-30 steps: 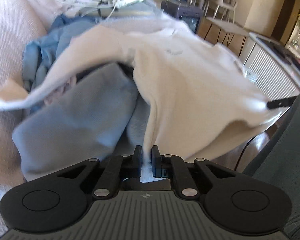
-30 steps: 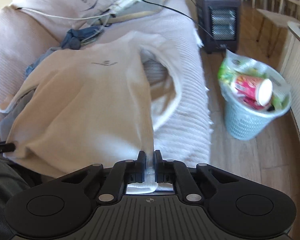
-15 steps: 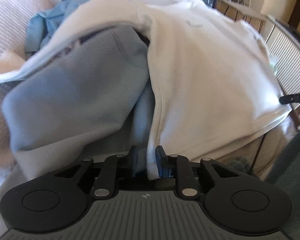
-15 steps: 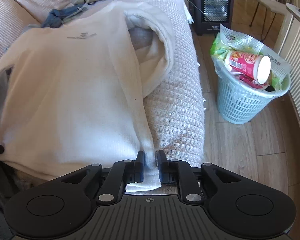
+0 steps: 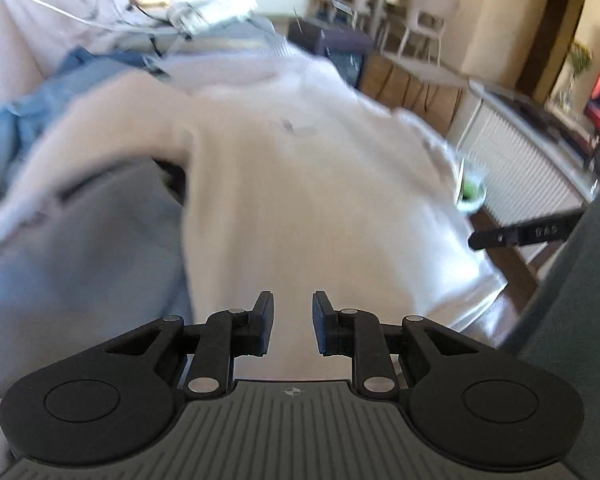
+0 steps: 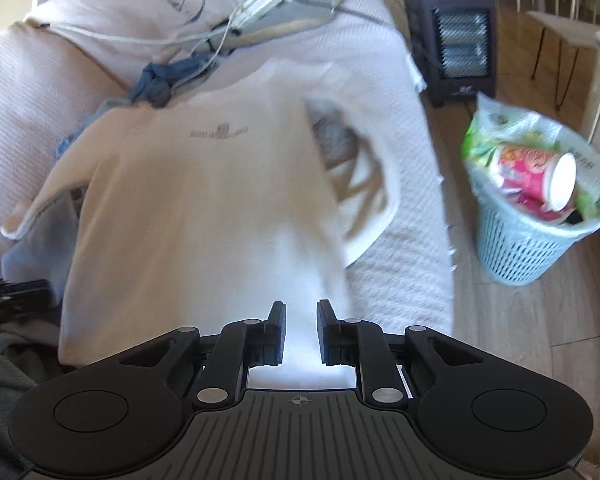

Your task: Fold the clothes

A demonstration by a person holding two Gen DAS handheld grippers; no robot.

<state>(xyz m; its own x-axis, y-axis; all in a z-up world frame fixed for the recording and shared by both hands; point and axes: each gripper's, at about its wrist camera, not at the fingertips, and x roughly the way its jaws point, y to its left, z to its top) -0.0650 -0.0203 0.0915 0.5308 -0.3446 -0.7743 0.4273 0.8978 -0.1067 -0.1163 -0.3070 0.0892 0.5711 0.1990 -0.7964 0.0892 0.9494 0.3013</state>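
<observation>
The left wrist view is smeared with blur, so the far end of the room reads only as pale chairs and a table. The cream long-sleeved sweatshirt [image 6: 204, 208] lies spread flat, chest up, on the sofa's pale waffle-weave cover [image 6: 404, 280], its hem toward both cameras. Its grey chest print [image 6: 218, 132] is too soft to read. The sleeve on the side toward the wastebasket is folded back on itself in a loop, and what sits inside that loop cannot be made out. The other sleeve drapes over a grey-blue garment [image 5: 80, 272] that is largely buried under the sweatshirt. Beyond the collar a blue garment [image 5: 40, 108] is bunched up, and white cables [image 6: 148, 38] trail across a cushion behind it.

The left gripper [image 5: 293, 322] has its jaws parted a little way, with a clear gap between the pads; the sweatshirt's hem lies under that gap and neither pad presses on it. The right gripper [image 6: 302, 330] stands likewise, slightly apart and holding nothing, over the hem nearer the sofa's edge. Its fingertip also pokes into the left wrist view past the sweatshirt's hem corner.

On the wooden floor beside the sofa, a pale blue lattice wastebasket [image 6: 528, 252] lined with a plastic bag holds a pink paper cup [image 6: 536, 178] lying on its side among green wrappers. A dark electric heater [image 6: 456, 44] stands beyond the wastebasket.
</observation>
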